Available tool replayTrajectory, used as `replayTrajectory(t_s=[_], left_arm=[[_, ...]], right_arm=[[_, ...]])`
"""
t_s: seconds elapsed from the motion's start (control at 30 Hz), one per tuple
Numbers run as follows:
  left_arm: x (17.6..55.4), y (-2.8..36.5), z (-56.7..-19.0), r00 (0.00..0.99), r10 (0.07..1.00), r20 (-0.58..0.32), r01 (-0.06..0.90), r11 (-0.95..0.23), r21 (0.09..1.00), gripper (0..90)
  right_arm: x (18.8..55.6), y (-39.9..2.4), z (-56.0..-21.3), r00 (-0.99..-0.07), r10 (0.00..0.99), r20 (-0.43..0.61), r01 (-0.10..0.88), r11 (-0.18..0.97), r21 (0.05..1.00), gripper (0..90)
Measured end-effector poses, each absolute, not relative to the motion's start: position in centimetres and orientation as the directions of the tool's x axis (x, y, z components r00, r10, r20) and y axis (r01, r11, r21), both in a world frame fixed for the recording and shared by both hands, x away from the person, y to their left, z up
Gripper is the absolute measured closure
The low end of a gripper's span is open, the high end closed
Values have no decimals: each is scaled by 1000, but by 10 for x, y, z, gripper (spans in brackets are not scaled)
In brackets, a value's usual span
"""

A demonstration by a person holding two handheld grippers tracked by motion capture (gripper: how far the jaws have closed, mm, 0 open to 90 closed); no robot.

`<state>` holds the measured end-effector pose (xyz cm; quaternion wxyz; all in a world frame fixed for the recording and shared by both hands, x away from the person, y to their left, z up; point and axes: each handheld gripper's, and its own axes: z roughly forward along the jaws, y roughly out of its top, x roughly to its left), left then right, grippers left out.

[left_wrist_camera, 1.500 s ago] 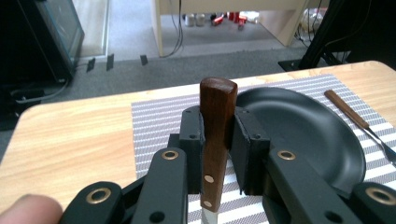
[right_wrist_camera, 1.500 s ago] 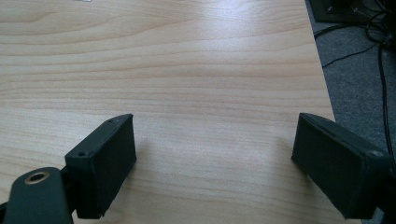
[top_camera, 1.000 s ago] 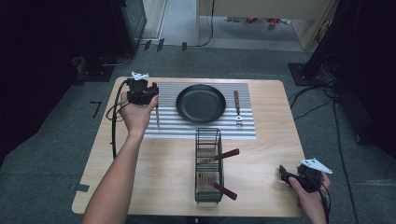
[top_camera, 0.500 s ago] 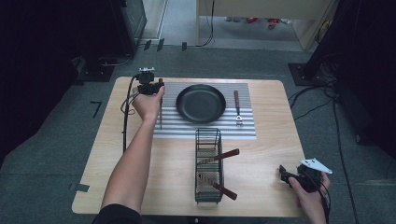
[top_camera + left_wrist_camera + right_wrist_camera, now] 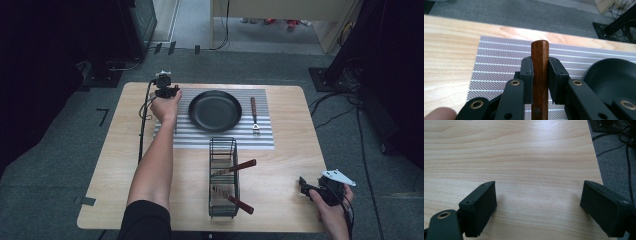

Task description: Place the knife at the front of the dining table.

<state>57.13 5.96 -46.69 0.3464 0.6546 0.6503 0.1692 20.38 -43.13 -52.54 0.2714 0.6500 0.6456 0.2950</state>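
Note:
My left gripper (image 5: 165, 91) is at the far left corner of the striped placemat (image 5: 200, 137), just left of the black pan (image 5: 215, 111). It is shut on the brown wooden handle (image 5: 539, 62) of a utensil, which stands up between the pads (image 5: 527, 70); the utensil's other end is hidden. Below the jaws lies the placemat (image 5: 499, 57), with the pan (image 5: 614, 75) to the right. My right gripper (image 5: 312, 189) rests near the table's front right corner. Its jaws stand wide open (image 5: 539, 202) over bare wood, with nothing between them.
A wooden-handled utensil (image 5: 254, 114) lies on the mat right of the pan. A black wire basket (image 5: 223, 175) stands at the front centre with two wooden-handled utensils (image 5: 240, 166) in it. The table's right edge (image 5: 596, 162) is close to the right gripper.
My left hand has carried the utensil to the right and lower, toward the mat's far left corner beside the pan. The right hand has stayed put.

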Motion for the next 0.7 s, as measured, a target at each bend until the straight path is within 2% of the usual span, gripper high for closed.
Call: replayTrajectory(t_s=[0.7], left_arm=[[584, 51, -491, 89, 977, -193, 766, 57, 640, 761]], right_arm=[[204, -431, -525, -6, 999, 32, 679, -20, 734, 130]])
